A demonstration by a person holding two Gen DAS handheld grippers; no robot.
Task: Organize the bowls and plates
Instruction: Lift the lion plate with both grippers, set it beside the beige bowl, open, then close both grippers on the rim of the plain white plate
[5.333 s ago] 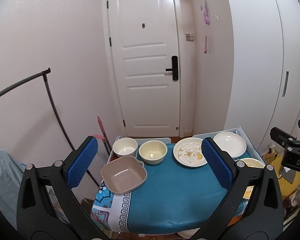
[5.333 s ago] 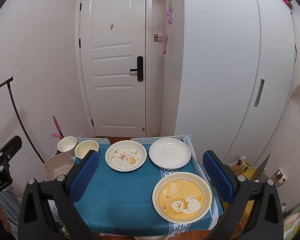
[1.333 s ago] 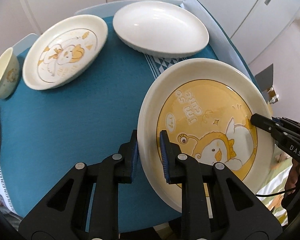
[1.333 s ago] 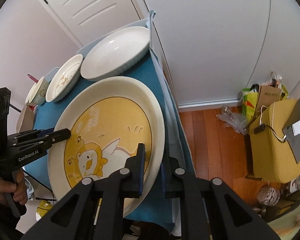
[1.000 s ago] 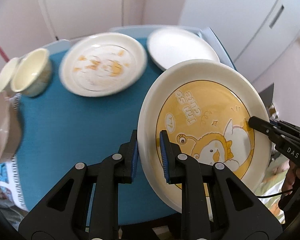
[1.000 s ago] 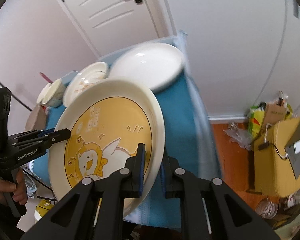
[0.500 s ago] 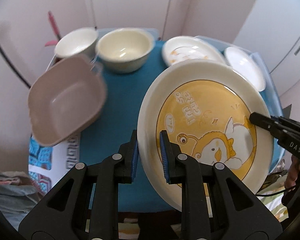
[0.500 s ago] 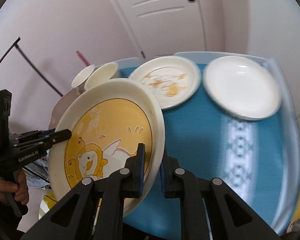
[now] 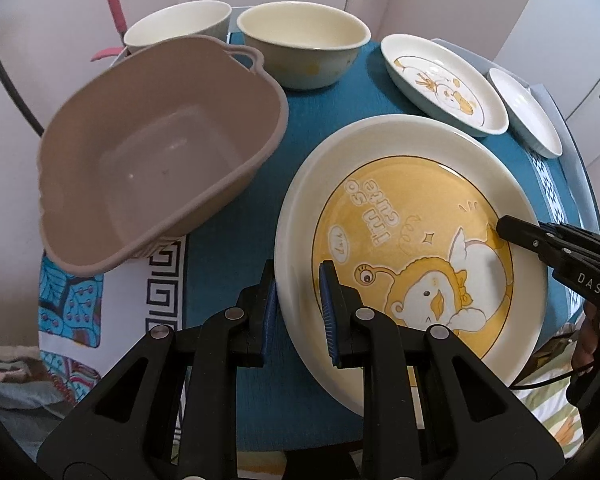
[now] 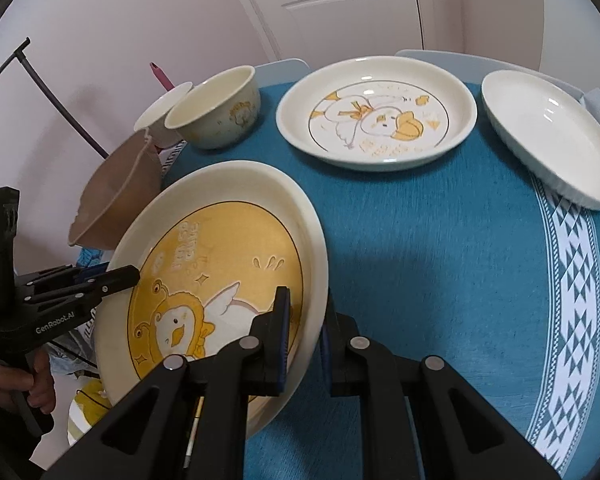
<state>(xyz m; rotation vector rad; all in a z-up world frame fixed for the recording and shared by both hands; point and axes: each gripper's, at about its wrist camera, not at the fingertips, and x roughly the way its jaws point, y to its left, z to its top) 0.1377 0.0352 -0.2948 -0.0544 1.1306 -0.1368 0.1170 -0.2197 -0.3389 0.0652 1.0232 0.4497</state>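
Observation:
A large cream plate with a yellow duck picture [image 9: 412, 240] [image 10: 216, 264] hangs above the teal tablecloth, held from both sides. My left gripper [image 9: 298, 304] is shut on its near-left rim, and my right gripper [image 10: 304, 320] is shut on the opposite rim. Each gripper's black tip shows across the plate in the other's view. To the plate's left sits an empty brown plastic basin [image 9: 156, 148] [image 10: 120, 192] at the table's left edge. Behind it stand a cream bowl [image 9: 304, 52] [image 10: 220, 108] and a white bowl [image 9: 176, 28].
A smaller duck plate [image 9: 440, 84] [image 10: 376, 112] and a plain white dish [image 9: 524, 112] [image 10: 548, 136] lie at the far right of the table [image 10: 440, 248]. A black rail [image 10: 60, 100] stands left of it. A hand [image 10: 16, 384] grips the left tool.
Both grippers carried the big plate leftward and lower across the table, from beside the small plates to next to the brown basin. The grip on the rim is unchanged.

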